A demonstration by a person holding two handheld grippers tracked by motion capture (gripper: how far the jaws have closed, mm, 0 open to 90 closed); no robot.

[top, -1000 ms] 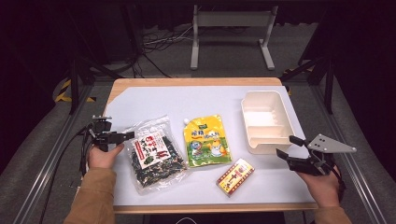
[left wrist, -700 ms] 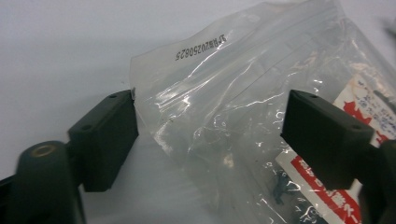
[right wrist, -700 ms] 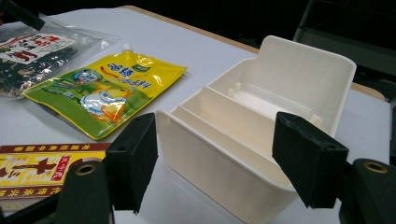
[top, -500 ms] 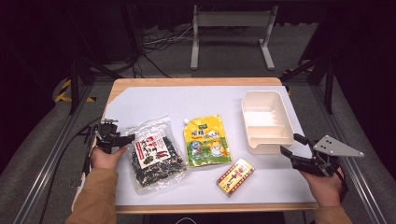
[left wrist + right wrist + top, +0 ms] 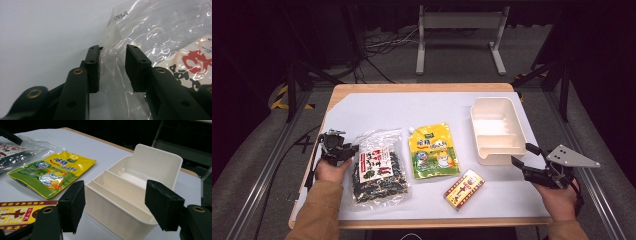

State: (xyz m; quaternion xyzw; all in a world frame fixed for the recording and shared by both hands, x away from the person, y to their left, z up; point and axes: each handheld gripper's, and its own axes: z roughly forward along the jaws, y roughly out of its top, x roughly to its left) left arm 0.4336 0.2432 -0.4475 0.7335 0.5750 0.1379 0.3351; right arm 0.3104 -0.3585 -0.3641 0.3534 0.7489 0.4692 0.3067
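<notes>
- Since the earlier frame, the left gripper (image 5: 346,150) has slid down the desk's left edge to the clear seaweed bag (image 5: 379,172), its jaws just closing around the bag's corner film (image 5: 112,62), not yet pinching.
- Bag lies at the desk's front-left.
- Right gripper (image 5: 523,156) gapes wide, empty, facing the cream tray (image 5: 497,129) near the right edge.

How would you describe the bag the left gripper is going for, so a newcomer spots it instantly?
On the white table, look to the left end, beside the yellow-green pouch. The clear plastic bag lies there, its edge between the jaws of the left gripper. It alone is see-through, with dark contents and a red-and-white label.
</notes>
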